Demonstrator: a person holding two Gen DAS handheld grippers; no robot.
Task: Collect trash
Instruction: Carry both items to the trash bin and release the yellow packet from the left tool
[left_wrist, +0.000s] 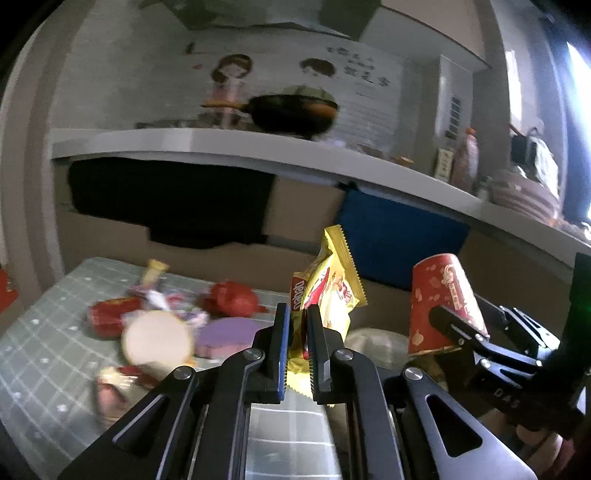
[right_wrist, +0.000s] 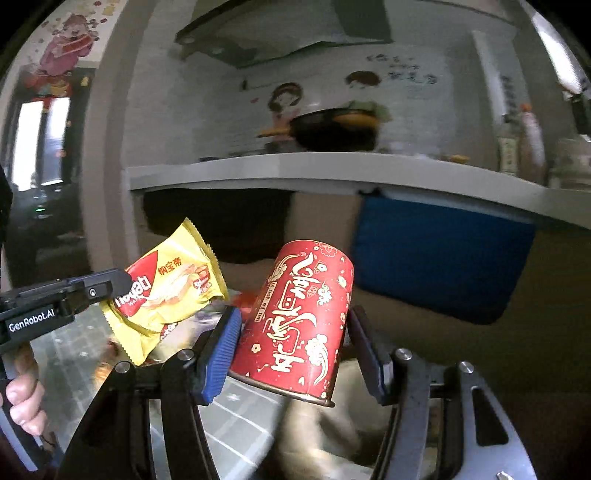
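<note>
The left gripper (left_wrist: 297, 345) pinches a light, crinkly yellow wrapper (left_wrist: 332, 291) by its lower edge. The right gripper (right_wrist: 291, 347), jaws wide, clamps a red paper cup (right_wrist: 299, 317) across its sides. It will likely crush easily.

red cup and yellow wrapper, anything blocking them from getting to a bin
No bin shows in either view, so the path cannot be judged. The red cup sits in the right gripper, the yellow wrapper in the left gripper, both lifted off the table.

You see a table w/ pale green grid cloth (left_wrist: 40, 354). On it: red wrappers (left_wrist: 232, 299), a round white lid-like item (left_wrist: 159, 339), a purple piece (left_wrist: 229, 332), a yellow-tipped candy wrapper (left_wrist: 155, 271), all blurred, close together.
</note>
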